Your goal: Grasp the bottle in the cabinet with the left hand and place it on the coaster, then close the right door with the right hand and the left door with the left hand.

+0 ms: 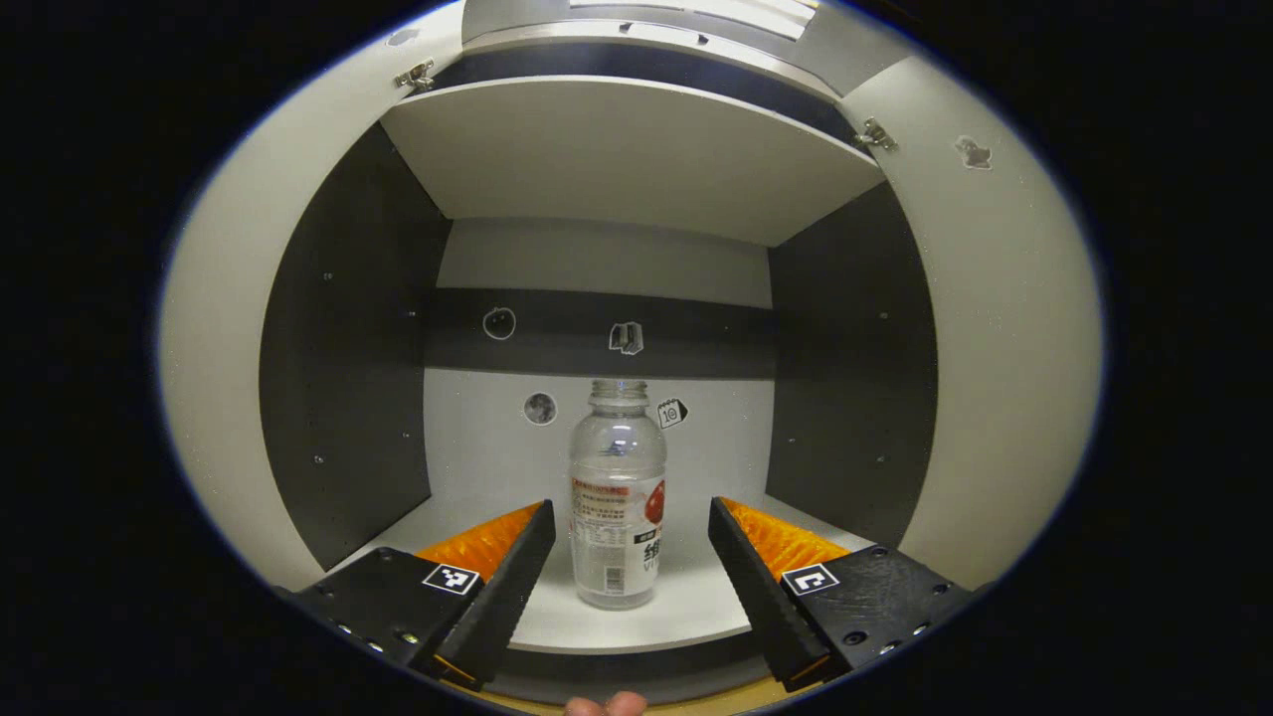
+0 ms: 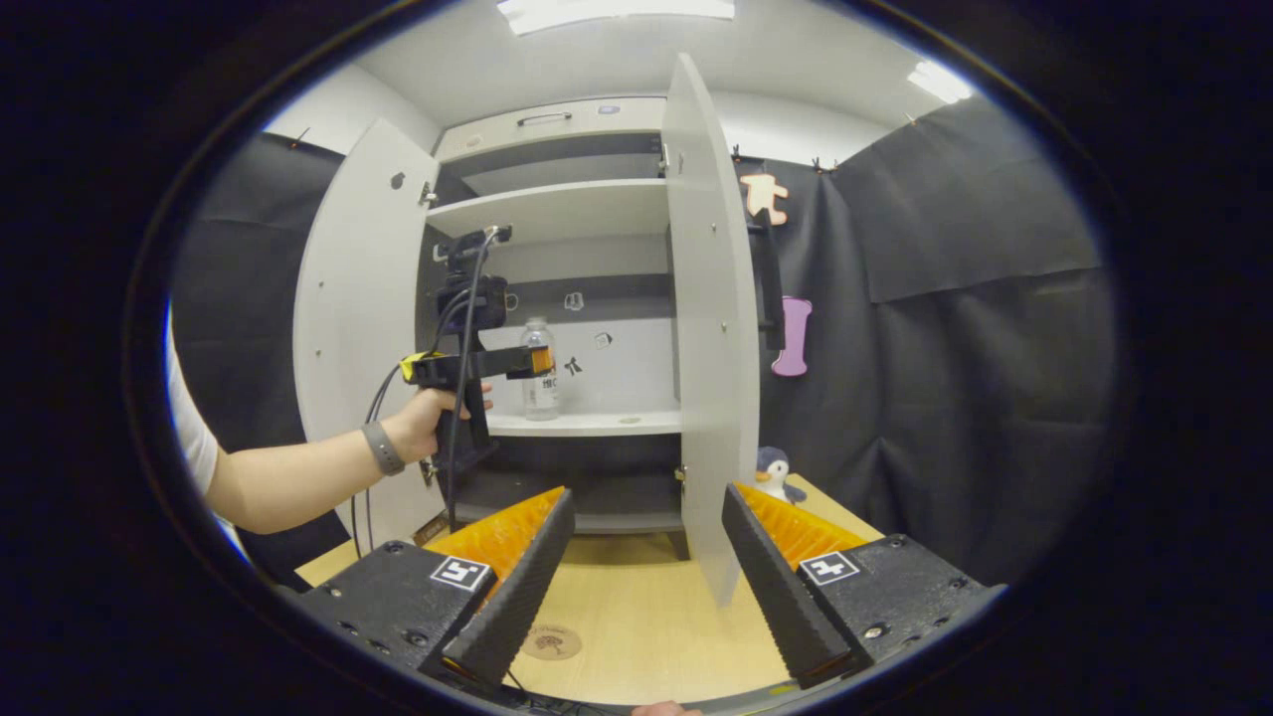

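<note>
step in hand: reach in and grasp the bottle (image 1: 618,494). it stands upright at centre of the left gripper view, on the middle shelf (image 1: 686,597) of the cabinet, near the front edge, cap off as far as i can tell. left gripper (image 1: 631,549) is wide open, holds nothing, fingers either side of the bottle but apart from it, tips just short of the body. to do it well: push straight in until the label sits between the pads, stay level, close on the lower body not the neck, since it's clear, light and probably tips easily. in the right gripper view the left gripper (image 2: 537,360) shows at centre left, held by a hand (image 2: 430,416). right gripper (image 2: 646,557) is open and empty, low over the wooden table (image 2: 646,617). coaster (image 2: 550,642) lies at bottom centre. right door (image 2: 708,328) and left door (image 2: 358,328) are both open.
</note>
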The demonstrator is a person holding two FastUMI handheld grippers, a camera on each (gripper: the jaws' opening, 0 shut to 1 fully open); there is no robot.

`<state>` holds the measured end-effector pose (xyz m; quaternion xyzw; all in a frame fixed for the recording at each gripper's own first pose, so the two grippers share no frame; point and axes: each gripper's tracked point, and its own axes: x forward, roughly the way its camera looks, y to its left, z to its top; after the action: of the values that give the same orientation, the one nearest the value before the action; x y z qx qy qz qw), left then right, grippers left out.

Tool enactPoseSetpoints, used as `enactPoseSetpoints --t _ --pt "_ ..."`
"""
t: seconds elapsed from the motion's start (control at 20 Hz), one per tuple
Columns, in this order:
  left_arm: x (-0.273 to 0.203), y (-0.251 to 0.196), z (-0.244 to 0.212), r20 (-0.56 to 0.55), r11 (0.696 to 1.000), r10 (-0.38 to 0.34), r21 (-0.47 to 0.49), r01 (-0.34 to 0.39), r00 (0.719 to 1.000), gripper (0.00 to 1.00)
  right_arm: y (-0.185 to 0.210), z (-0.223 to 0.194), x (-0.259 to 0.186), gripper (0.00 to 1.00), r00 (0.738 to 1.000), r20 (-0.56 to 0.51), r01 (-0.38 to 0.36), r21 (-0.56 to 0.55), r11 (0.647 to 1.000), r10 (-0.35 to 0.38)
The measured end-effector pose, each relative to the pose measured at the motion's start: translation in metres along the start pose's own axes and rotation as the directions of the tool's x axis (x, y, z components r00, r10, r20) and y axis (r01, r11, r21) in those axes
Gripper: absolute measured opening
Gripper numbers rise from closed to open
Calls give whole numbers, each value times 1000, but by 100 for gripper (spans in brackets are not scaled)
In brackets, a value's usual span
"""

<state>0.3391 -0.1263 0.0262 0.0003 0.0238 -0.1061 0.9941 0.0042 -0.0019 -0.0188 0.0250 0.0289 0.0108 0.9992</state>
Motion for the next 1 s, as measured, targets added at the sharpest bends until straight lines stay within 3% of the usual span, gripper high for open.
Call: enactPoseSetpoints --t 0.05,0.55,0.6,0.65,0.8,0.85,0.95,1.0 --pt "9 3 -2 -4 1000 5 3 -5 1000 94 -3 -2 0 98 1000 -5 8 -4 1000 -8" --pt "46 12 -13 -32 999 45 14 -45 998 94 -35 -12 2 93 996 -48 72 -7 997 -72" --pt "45 12 -12 -32 999 48 22 -48 998 83 -35 -12 3 93 996 -48 70 -2 998 -70" --pt "44 11 -12 -35 999 42 25 -41 998 79 -36 -13 3 98 997 -48 68 4 998 -68" --pt "40 10 -9 -37 999 30 11 -30 999 77 -35 -13 6 100 997 -46 58 13 998 -57" --pt "36 10 -4 -21 1000 31 0 -31 999 77 -35 -13 6 93 998 -43 54 15 998 -53" --pt "26 7 7 12 1000 11 -16 -11 1000 77 -32 -13 7 100 999 -36 41 13 999 -41" --pt "17 5 10 23 1000 -4 -21 4 1000 77 -31 -12 8 98 999 -32 32 12 999 -32"
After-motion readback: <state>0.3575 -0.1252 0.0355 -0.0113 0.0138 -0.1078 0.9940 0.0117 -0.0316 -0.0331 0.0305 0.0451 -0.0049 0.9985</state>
